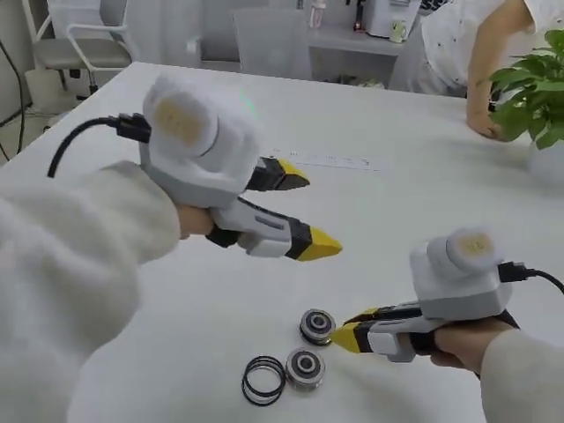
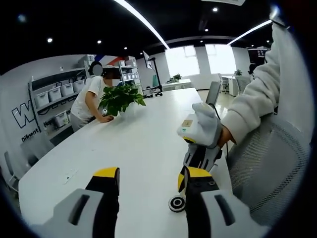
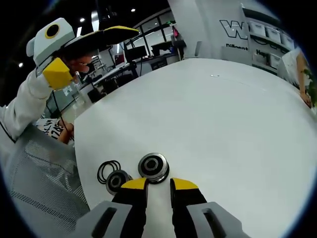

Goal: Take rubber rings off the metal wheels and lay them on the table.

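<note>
Left gripper [image 1: 308, 211] raised, jaws spread; right gripper [image 1: 342, 337] jaws narrowly parted at metal wheel [image 1: 316, 326]; rubber rings [image 1: 263, 380] beside second wheel [image 1: 305, 367], ring count unclear.

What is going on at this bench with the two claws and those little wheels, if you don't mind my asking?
A person is working two hand-held claws over a white table. The right claw is low, jaws almost together and holding nothing, with its tips just short of one metal wheel. A second wheel sits nearer the person, with a few black rubber rings lying flat beside it. The left claw is held up above the table, open and empty.
</note>
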Motion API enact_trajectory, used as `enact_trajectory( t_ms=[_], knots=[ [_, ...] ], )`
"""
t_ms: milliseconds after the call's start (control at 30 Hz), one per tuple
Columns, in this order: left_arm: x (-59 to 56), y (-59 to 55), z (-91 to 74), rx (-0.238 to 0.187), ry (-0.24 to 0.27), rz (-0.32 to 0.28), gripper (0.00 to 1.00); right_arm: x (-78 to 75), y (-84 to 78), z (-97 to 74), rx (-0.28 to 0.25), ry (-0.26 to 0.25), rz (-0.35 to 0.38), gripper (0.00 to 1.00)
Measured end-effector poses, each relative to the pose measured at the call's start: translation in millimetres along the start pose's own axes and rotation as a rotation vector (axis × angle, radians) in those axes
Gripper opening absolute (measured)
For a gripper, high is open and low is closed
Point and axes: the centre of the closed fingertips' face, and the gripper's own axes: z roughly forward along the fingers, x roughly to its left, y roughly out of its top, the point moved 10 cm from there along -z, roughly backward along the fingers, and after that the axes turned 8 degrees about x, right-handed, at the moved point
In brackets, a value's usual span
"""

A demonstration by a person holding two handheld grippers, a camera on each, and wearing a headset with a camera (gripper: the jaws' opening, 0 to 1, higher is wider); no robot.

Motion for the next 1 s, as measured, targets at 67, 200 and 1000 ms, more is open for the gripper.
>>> enact_trajectory(
  t_ms=[67, 200, 1000],
  knots=[
    [-3.8, -7.6, 11.1, 0.001, -0.001, -0.019, 0.47, 0.0, -0.7, 0.3, 0.007, -0.001, -0.005, 0.15],
    [-9.4, -31.3, 26.3, 0.031, -0.004, -0.055, 0.42, 0.0, -1.4, 0.4, 0.008, -0.004, -0.012, 0.15],
    [-43.5, -86.0, 60.8, 0.171, -0.077, -0.127, 0.14, 1.8, -3.4, 4.0, 0.019, 0.004, -0.050, 0.16]
  ],
)
